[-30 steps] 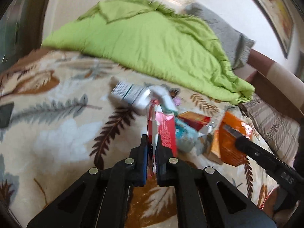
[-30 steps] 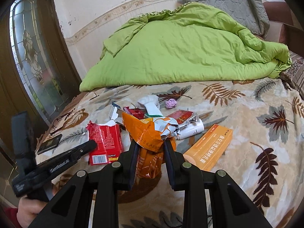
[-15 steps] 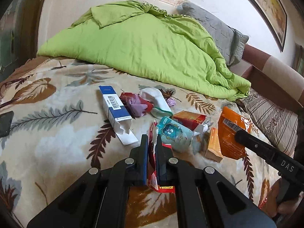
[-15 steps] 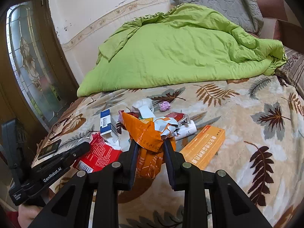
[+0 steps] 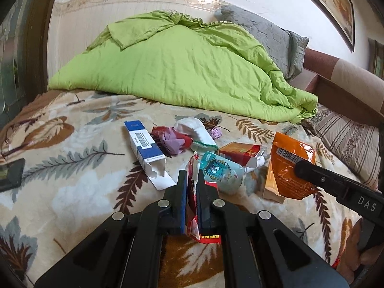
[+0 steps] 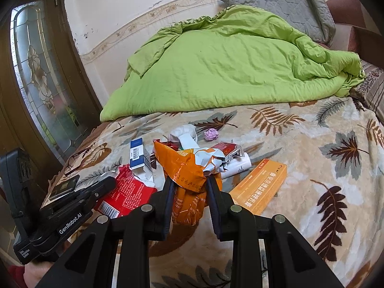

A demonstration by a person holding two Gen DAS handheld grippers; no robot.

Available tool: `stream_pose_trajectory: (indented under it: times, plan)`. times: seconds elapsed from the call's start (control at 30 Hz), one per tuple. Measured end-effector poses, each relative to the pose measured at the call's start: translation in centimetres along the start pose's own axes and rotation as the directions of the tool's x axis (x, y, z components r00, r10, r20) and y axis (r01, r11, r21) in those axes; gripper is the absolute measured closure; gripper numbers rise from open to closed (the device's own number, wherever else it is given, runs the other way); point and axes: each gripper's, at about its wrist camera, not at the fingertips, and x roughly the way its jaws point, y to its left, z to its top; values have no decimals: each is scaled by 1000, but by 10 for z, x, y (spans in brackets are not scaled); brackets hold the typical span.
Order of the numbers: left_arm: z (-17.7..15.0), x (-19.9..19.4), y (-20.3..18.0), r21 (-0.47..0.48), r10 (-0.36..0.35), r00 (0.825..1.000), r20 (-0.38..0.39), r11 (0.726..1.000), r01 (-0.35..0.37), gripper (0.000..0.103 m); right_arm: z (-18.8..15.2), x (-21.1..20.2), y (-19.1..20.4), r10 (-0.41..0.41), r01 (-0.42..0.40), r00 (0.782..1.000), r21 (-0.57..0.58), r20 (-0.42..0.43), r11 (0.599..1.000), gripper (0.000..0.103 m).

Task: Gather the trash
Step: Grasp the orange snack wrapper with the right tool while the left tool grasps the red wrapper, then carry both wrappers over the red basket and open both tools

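My left gripper (image 5: 192, 180) is shut on a red snack wrapper (image 5: 193, 206), held above the leaf-print bedspread; the wrapper also shows in the right wrist view (image 6: 124, 192). My right gripper (image 6: 189, 182) is shut on a crumpled orange snack bag (image 6: 187, 168), also seen in the left wrist view (image 5: 290, 163). Loose trash lies ahead on the bed: a blue and white carton (image 5: 144, 146), a teal cartoon packet (image 5: 220, 170), a red packet (image 5: 240, 152), a white pouch (image 5: 196, 129), a purple paper ball (image 6: 211, 134) and an orange box (image 6: 261, 187).
A green duvet (image 5: 182, 67) is heaped across the back of the bed, with a grey pillow (image 6: 278, 2) behind it. A dark phone (image 6: 63, 187) lies near the bed's left edge. A glass-panelled wooden door (image 6: 38, 72) stands at the left.
My left gripper has drawn back and lifted with the red wrapper, leaving the trash pile farther ahead. My right gripper has risen slightly with the orange bag.
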Motion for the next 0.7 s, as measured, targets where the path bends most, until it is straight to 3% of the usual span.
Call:
stream_pose_trajectory:
  times: [0.27, 0.7]
  plan:
    - [1, -6, -9, 69, 59, 997, 42, 996, -62, 97, -2, 3, 1, -1, 1, 1000, -13, -6, 1000, 74]
    - [2, -12, -11, 103, 104, 992, 75, 988, -111, 97, -3, 5, 5, -7, 7, 1000, -27, -10, 1000, 74]
